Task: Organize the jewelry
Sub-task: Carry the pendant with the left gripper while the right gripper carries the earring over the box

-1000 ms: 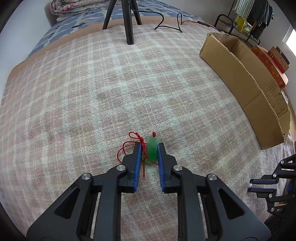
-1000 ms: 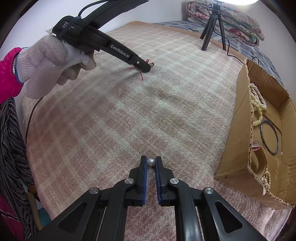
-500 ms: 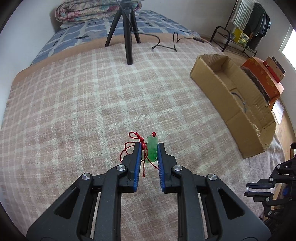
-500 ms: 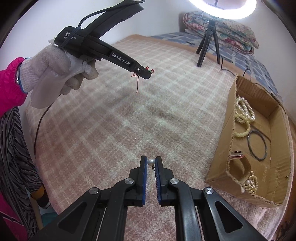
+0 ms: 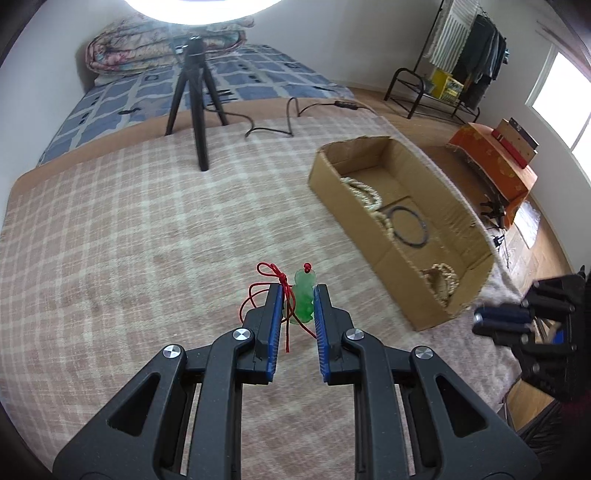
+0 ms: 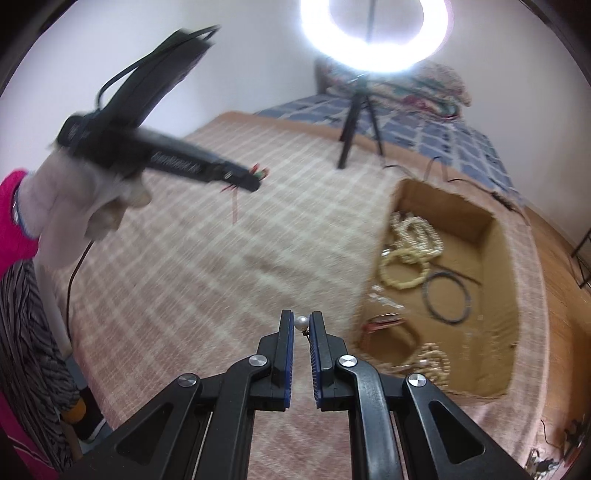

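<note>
My left gripper (image 5: 297, 291) is shut on a green jade pendant (image 5: 304, 295) whose red cord (image 5: 271, 295) dangles from it, held well above the plaid blanket (image 5: 147, 240). My right gripper (image 6: 301, 319) is shut on a small white pearl earring (image 6: 301, 324), also raised above the blanket. An open cardboard box (image 5: 373, 236) lies to the right. It holds pearl bead strands (image 6: 410, 247), a dark ring bangle (image 6: 448, 297) and more beads (image 6: 436, 360). The left gripper shows blurred in the right wrist view (image 6: 255, 181), and the right gripper blurred in the left wrist view (image 5: 480, 319).
A black tripod (image 5: 195, 99) with a ring light (image 6: 376, 33) stands at the blanket's far edge, with a black cable (image 5: 280, 122) beside it. Folded quilts (image 5: 147, 44) lie behind. An orange box (image 5: 491, 162) and a clothes rack (image 5: 461, 55) stand on the floor at the right.
Both grippers have risen high above the blanket with their items and tilted up. The box's inside has come into view from both cameras.
</note>
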Demonstrator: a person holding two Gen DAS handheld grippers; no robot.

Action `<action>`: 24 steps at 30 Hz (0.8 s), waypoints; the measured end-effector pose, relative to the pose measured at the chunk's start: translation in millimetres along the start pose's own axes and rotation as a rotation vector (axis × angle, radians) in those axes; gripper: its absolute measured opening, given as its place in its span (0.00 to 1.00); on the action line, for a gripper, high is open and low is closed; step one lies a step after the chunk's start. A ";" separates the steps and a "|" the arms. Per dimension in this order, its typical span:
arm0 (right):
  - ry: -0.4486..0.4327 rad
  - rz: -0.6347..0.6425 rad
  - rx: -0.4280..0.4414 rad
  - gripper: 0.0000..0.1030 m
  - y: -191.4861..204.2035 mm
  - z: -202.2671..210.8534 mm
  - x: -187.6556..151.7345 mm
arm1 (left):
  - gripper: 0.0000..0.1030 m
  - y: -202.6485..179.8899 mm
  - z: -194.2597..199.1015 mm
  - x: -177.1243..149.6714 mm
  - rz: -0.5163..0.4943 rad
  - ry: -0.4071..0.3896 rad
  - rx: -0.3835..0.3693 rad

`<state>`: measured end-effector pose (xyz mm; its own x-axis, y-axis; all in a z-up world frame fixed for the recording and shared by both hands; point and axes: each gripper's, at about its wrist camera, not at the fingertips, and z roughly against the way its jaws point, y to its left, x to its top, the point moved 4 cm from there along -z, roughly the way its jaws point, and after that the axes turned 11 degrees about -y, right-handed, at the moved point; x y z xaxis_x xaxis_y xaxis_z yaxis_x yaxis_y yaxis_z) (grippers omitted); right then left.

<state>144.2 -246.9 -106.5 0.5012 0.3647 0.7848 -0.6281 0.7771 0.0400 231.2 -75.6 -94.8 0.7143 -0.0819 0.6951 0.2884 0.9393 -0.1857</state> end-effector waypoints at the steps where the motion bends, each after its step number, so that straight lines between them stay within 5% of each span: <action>1: -0.009 -0.013 -0.016 0.06 -7.4 2.5 2.3 | 0.15 -4.3 0.7 0.9 -0.003 -0.003 -0.006; 8: -0.050 -0.144 -0.111 0.06 -64.0 7.0 15.1 | 0.15 -43.9 2.4 5.7 -0.038 -0.012 -0.074; 24: -0.058 -0.267 -0.182 0.06 -133.1 -29.8 33.1 | 0.15 -100.8 -32.4 9.6 -0.068 0.016 -0.138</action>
<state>262.1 -322.9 -104.4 0.5954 0.1101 0.7958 -0.3601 0.9221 0.1419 229.6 -181.9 -92.0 0.6995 -0.1500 0.6987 0.4207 0.8768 -0.2330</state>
